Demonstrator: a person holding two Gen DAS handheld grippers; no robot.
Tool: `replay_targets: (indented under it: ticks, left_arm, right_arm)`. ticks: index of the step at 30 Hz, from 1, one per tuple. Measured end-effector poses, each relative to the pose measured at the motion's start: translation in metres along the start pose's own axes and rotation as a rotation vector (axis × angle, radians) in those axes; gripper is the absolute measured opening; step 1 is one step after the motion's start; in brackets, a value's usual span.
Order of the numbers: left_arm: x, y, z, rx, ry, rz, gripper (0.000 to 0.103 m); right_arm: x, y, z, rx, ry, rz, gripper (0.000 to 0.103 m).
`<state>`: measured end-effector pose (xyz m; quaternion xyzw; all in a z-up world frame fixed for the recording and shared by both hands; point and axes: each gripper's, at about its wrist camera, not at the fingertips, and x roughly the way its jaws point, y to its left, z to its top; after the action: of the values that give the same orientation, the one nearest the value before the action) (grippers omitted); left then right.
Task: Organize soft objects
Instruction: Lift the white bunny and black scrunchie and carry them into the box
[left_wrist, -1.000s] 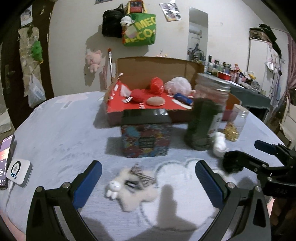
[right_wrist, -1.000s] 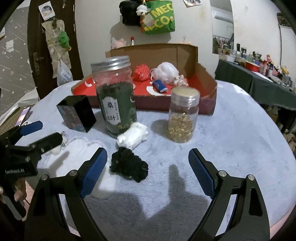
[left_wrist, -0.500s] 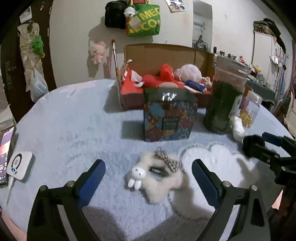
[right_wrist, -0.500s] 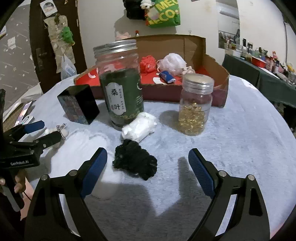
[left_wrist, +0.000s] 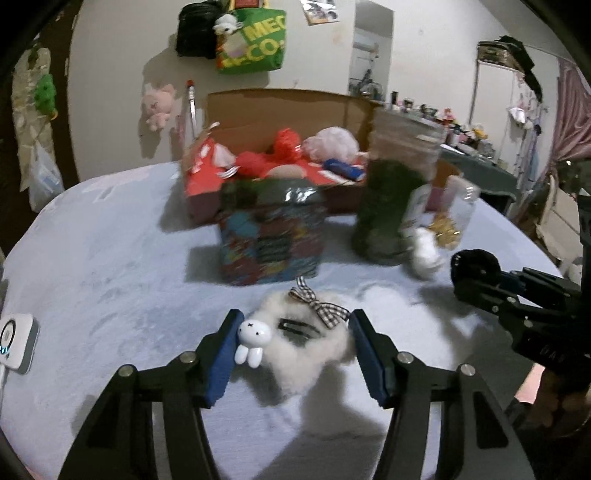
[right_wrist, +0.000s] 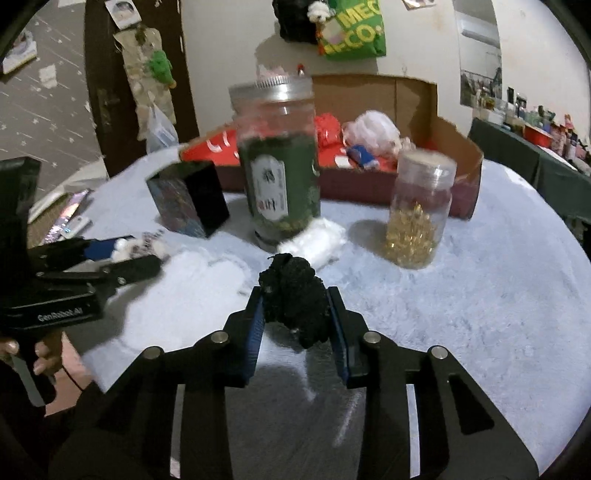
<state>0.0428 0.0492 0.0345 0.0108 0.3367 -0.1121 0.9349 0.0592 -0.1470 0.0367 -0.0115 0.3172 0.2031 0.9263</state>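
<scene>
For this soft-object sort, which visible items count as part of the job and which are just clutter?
Part of the job:
- white fluffy plush clip with checked bow, left gripper closing around it
- black fuzzy scrunchie, right gripper closing on it
- small white soft bundle
- open cardboard box with red lining

Lying about:
- tall green-filled jar
- small jar of golden capsules
- colourful square tin

On the tabletop (left_wrist: 110, 258), the fluffy toy (left_wrist: 303, 343) lies near, between the closing pads of the left claw (left_wrist: 293, 354). Just behind it stands the patterned box (left_wrist: 271, 243), and the open cardboard box (left_wrist: 280, 114) sits farther back. Right of the patterned box stands the tall jar (right_wrist: 279, 166), with the small jar (right_wrist: 419, 212) to its right. The dark bundle (right_wrist: 295, 299) (between the closing pads of the right claw (right_wrist: 295, 314)) lies before the tall jar, a white bundle (right_wrist: 316, 240) between them.
</scene>
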Motion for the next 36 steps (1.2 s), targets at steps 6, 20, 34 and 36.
replay_targets:
  ticks: [6,20,34,36]
  left_arm:
    - [0.001,-0.032,0.02,0.05,-0.015,-0.08,0.061]
    - [0.014,-0.048,0.034,0.079,0.016,-0.116,0.061]
    - [-0.005,0.009,0.016,0.025,0.037,-0.01,0.061]
    - [-0.007,0.02,0.014,0.018,0.035,0.008,0.061]
  right_arm:
    - [-0.013,-0.012,0.011,0.014,-0.011,-0.002,0.031]
    - [-0.006,-0.027,0.017,0.046,0.023,0.012,0.031]
    - [-0.006,-0.065,0.011,0.11,0.06,-0.032,0.031]
    - [-0.006,-0.073,0.011,0.122,0.064,-0.041,0.031]
